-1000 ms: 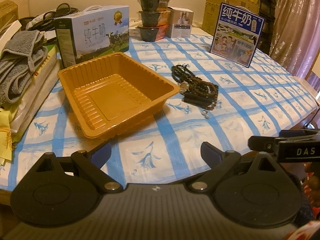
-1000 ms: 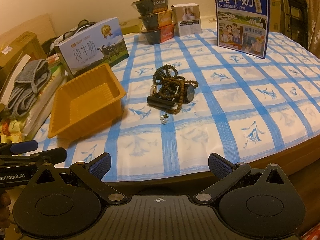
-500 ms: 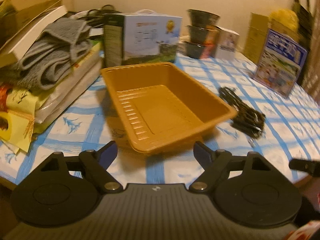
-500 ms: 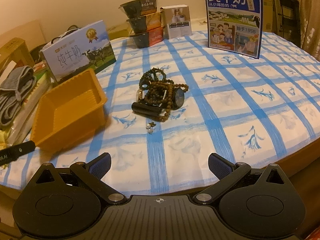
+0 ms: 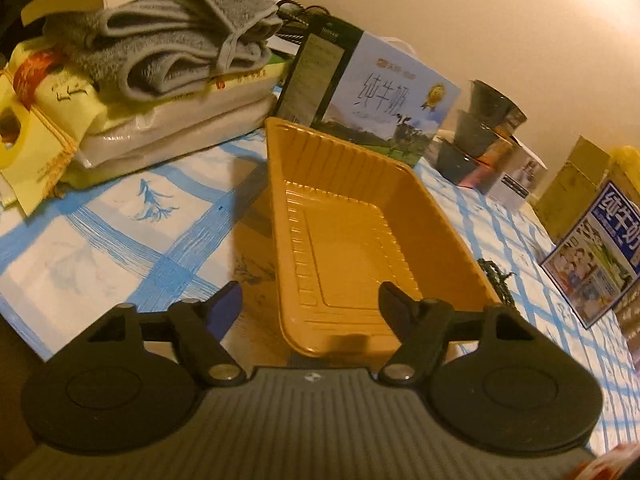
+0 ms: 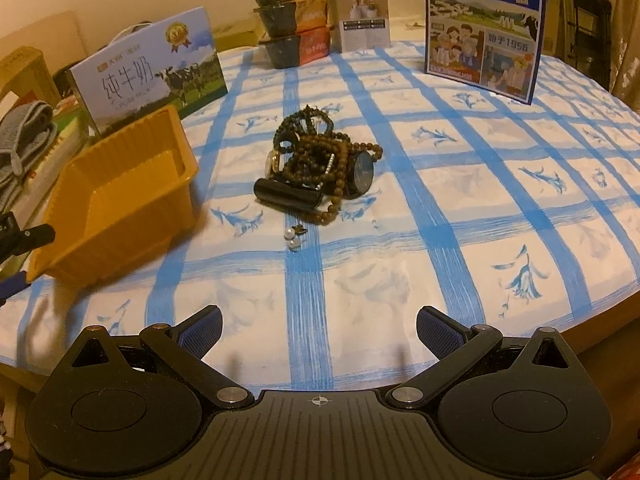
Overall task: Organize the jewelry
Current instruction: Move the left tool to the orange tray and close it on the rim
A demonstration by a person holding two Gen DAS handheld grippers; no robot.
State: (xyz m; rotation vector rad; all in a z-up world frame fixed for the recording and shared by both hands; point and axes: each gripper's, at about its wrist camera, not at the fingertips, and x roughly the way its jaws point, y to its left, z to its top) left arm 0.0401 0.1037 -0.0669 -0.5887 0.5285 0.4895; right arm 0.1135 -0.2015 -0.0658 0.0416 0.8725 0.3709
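Observation:
An empty orange plastic tray [image 5: 344, 236] sits on the blue-checked tablecloth. My left gripper [image 5: 310, 306] is open, and its fingers straddle the tray's near corner. The tray also shows at the left of the right wrist view [image 6: 120, 200]. A pile of jewelry [image 6: 320, 164] lies mid-table: brown bead strings, a dark watch, a black tube. Two pearl earrings [image 6: 292, 238] lie just in front of it. In the left wrist view the pile's edge [image 5: 496, 276] peeks out behind the tray. My right gripper [image 6: 318, 326] is open and empty over the table's near edge.
A milk carton box [image 6: 148, 72] stands behind the tray. Stacked dark bowls [image 6: 292, 20] and a small white box [image 6: 362, 20] stand at the back. A blue milk box [image 6: 484, 28] stands at the back right. Folded towels and packages [image 5: 160, 52] are piled left of the tray.
My left gripper has swung left and closed in on the tray's near corner, tilting. My right gripper has moved forward over the table edge toward the jewelry pile.

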